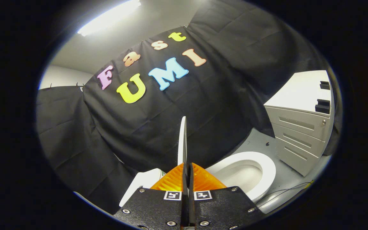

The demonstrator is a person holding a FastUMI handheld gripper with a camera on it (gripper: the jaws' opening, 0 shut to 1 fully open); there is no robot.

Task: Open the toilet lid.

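Tongs (186, 166): the two fingers are drawn close together and press from either side on the toilet lid (182, 140), which is seen edge-on as a thin pale blade rising from between the fingertips. The grip sits low on the lid's edge; most of the lid stands beyond the fingers, against the booth's dark cloth wall (222, 105).

Lid position: upright or close to it, well clear of the seat. The toilet seat (268, 174) and open bowl (241, 174) lie to the right of the fingers, fully exposed. A white part of the toilet body (145, 182) shows just left of the fingers; whether it is the tank cannot be told. A grey drawer cabinet (295, 137) stands on the floor (260, 140) beyond the bowl, apart from it.

Step in hand (judgement): the lift looks at or near its end; the task seems nearly complete, with only the set-down and release left.

Next move (judgement): lean the lid back until it rests against whatever backs it, then spread the fingers and draw away without dragging the lid forward. Letting go short of the balance point risks it dropping shut.

Hand pose: the tongs point forward and somewhat upward, rolled so the scene appears tilted.
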